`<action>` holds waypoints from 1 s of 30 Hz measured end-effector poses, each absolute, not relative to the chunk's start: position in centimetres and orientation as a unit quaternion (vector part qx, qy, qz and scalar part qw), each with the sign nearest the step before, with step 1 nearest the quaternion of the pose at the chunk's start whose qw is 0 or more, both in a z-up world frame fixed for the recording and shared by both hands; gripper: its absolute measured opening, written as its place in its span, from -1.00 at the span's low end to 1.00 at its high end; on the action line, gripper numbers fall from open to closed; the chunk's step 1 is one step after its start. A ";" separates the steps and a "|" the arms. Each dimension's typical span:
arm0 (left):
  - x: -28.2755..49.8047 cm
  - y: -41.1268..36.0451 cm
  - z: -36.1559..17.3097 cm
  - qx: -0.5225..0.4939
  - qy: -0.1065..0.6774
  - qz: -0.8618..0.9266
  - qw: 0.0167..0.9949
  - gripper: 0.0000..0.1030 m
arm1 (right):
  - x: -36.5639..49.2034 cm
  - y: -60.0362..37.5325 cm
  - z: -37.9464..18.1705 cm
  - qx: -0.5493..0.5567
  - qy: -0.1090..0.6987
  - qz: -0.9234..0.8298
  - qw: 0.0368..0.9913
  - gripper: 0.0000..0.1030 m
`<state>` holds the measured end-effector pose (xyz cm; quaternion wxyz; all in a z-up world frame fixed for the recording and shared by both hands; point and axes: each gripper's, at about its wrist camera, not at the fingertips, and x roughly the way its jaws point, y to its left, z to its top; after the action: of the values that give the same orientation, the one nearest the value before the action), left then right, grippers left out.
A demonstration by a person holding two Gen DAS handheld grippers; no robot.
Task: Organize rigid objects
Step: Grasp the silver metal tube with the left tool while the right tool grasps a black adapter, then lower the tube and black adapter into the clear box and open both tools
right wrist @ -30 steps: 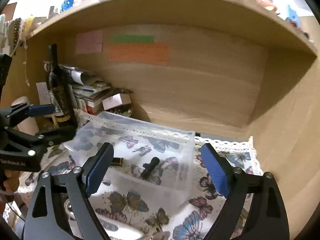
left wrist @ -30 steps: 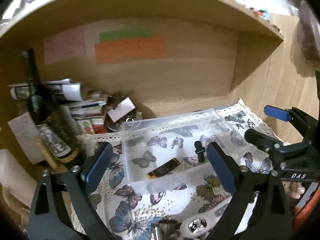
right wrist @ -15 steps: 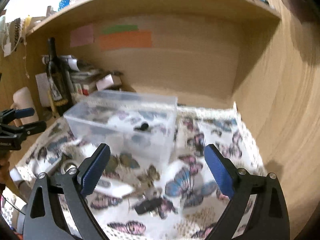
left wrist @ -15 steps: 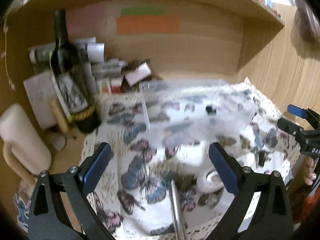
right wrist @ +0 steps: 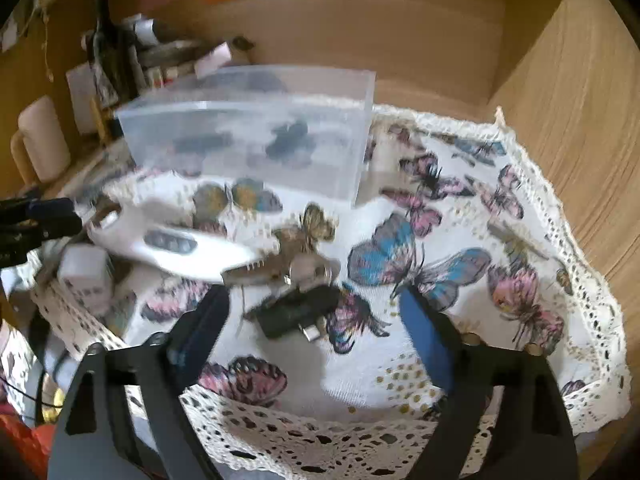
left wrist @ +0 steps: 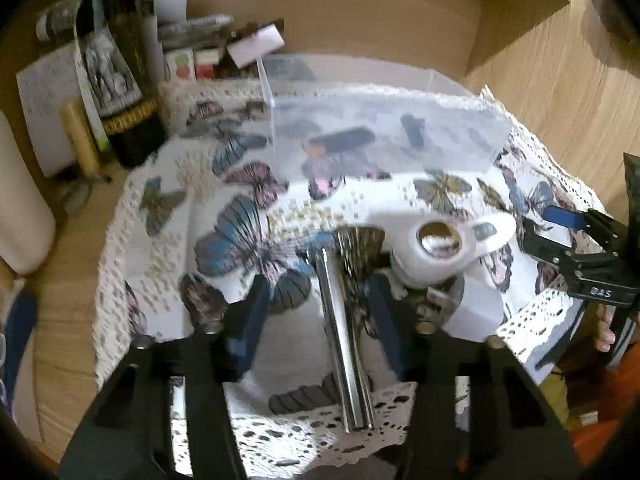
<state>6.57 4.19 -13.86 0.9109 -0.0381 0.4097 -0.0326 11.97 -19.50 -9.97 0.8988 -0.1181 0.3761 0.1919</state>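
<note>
Left wrist view: the left gripper (left wrist: 318,300) fills the bottom of the frame with its 2 blue-padded fingers (left wrist: 248,320) spread apart, one on each side of a shiny metal rod (left wrist: 344,332) that lies on the butterfly cloth (left wrist: 240,232) between them; motion blur hides whether either pad touches it. Just right of the rod, at center right, sits a white handheld device (left wrist: 448,248) with a round metal face. In the upper middle stands a clear plastic box (left wrist: 384,108) holding 2 dark items (left wrist: 340,140). A dark wine bottle (left wrist: 120,72) stands at upper left. The right gripper (left wrist: 568,240) enters at the right edge.

Right wrist view: the right gripper (right wrist: 316,328) is wide open at the bottom, holding nothing. Between its fingers, toward the left one, lies a black adapter (right wrist: 296,312) on the butterfly cloth (right wrist: 500,260), with a bunch of keys (right wrist: 288,268) just above it. The white handheld device (right wrist: 172,244) lies at center left, the clear plastic box (right wrist: 248,140) in the upper middle.
</note>
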 end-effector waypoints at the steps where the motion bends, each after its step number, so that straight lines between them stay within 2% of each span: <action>1: 6.6 4.1 -14.3 -0.039 0.415 -0.037 0.908 -0.26 | 12.0 -19.5 -10.3 -0.120 0.381 0.193 0.896 0.40; 3: 6.5 3.8 -14.7 -0.034 0.414 -0.037 0.909 -0.30 | 12.1 -19.7 -10.6 -0.115 0.382 0.202 0.894 0.39; 8: 6.4 3.4 -14.9 -0.028 0.404 -0.034 0.914 -0.57 | 12.3 -19.9 -10.7 -0.118 0.374 0.210 0.896 0.12; 9: 6.5 3.5 -14.9 -0.030 0.403 -0.034 0.914 -0.67 | 12.4 -19.9 -10.7 -0.114 0.373 0.213 0.896 0.02; 11: 6.6 3.7 -14.9 -0.034 0.402 -0.031 0.914 -0.71 | 12.4 -19.9 -10.6 -0.116 0.368 0.216 0.897 -0.19; 18: 6.2 4.5 -14.2 -0.042 0.395 -0.021 0.918 -0.71 | 12.2 -20.4 -10.0 -0.110 0.359 0.197 0.905 -0.19; 30: 6.2 5.8 -9.7 -0.045 0.339 -0.004 0.940 -0.71 | 12.2 -21.2 -4.9 -0.078 0.288 0.181 0.937 -0.19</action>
<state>6.21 5.84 -9.66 0.9397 -0.0445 0.3391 -0.0039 12.19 -21.17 -4.85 0.9370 -0.0778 0.2883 0.1811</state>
